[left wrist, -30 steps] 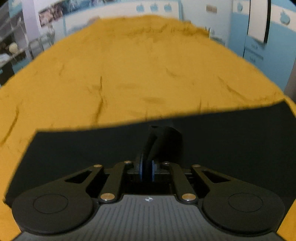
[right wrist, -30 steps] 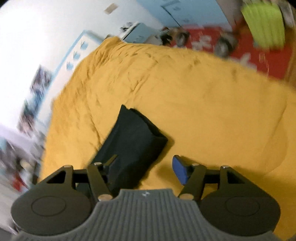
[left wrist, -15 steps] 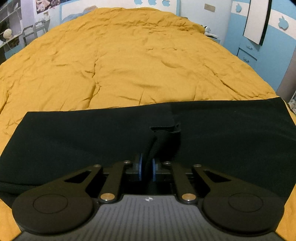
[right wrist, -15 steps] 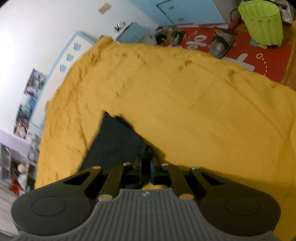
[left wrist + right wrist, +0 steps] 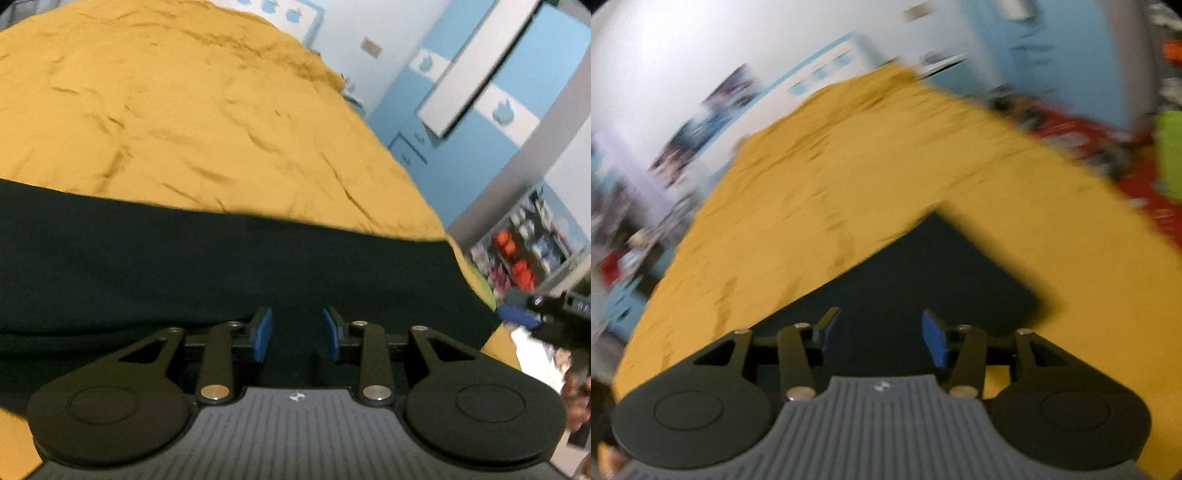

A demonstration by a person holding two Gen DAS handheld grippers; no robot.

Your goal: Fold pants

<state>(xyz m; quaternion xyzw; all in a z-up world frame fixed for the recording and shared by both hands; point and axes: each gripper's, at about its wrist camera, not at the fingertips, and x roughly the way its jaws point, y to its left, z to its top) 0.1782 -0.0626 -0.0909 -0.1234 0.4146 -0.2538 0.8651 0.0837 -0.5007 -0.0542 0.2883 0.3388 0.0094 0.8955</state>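
The black pants (image 5: 221, 266) lie folded flat on the yellow bedspread (image 5: 177, 110), a wide dark band across the left wrist view. My left gripper (image 5: 297, 334) is open and empty just above the near edge of the pants. In the right wrist view the pants (image 5: 923, 273) show as a dark folded block with one corner pointing away. My right gripper (image 5: 881, 334) is open and empty over their near part. The right gripper also shows at the right edge of the left wrist view (image 5: 543, 317).
The bedspread (image 5: 849, 166) runs far beyond the pants. Blue and white cupboards (image 5: 480, 92) stand to the right of the bed. A red rug (image 5: 1100, 140) and a green bin (image 5: 1169, 151) are on the floor past the bed's right edge.
Both grippers have opened and let go of the pants, which now lie flat. Both cameras have swung; the right view is blurred by motion.
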